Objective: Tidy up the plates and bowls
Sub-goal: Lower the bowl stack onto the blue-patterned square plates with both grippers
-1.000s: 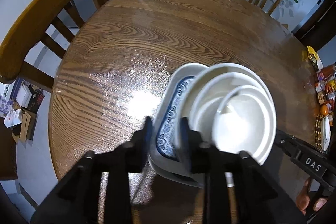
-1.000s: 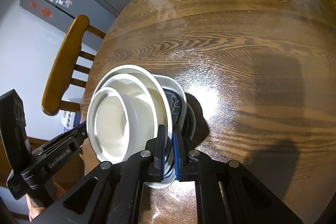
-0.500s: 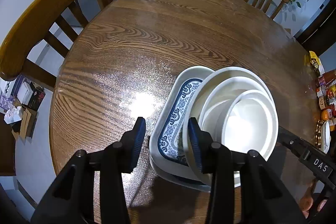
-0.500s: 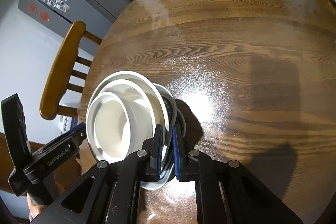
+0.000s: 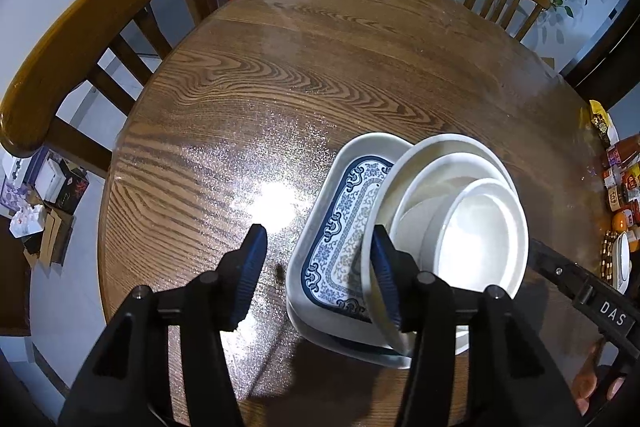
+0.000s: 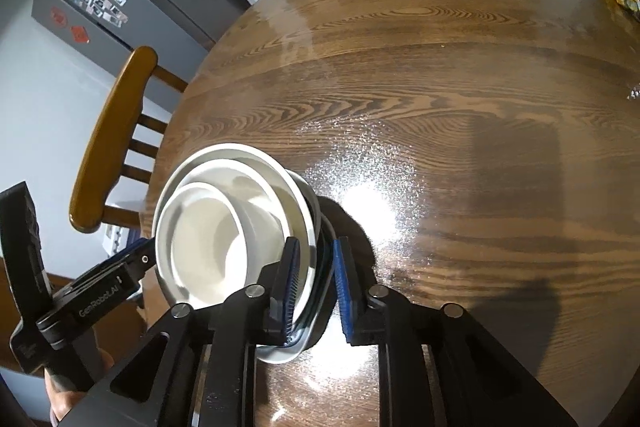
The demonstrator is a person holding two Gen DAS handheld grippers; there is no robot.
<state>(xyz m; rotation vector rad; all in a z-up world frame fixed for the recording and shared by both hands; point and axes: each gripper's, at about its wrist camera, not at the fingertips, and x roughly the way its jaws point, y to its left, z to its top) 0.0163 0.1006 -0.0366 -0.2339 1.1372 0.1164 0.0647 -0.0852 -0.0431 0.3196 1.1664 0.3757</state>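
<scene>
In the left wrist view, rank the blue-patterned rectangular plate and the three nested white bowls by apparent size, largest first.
1. Blue-patterned rectangular plate, partly hidden under the bowls, so its lead over the next is unsure.
2. Outer white bowl.
3. Middle white bowl.
4. Inner white bowl.

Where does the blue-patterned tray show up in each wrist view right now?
Left wrist: blue-patterned tray lower centre, left of the stacked white bowls.
Right wrist: almost hidden; only its edge under the bowls, lower left.
Shared landmark: the glare patch on the table.
</scene>
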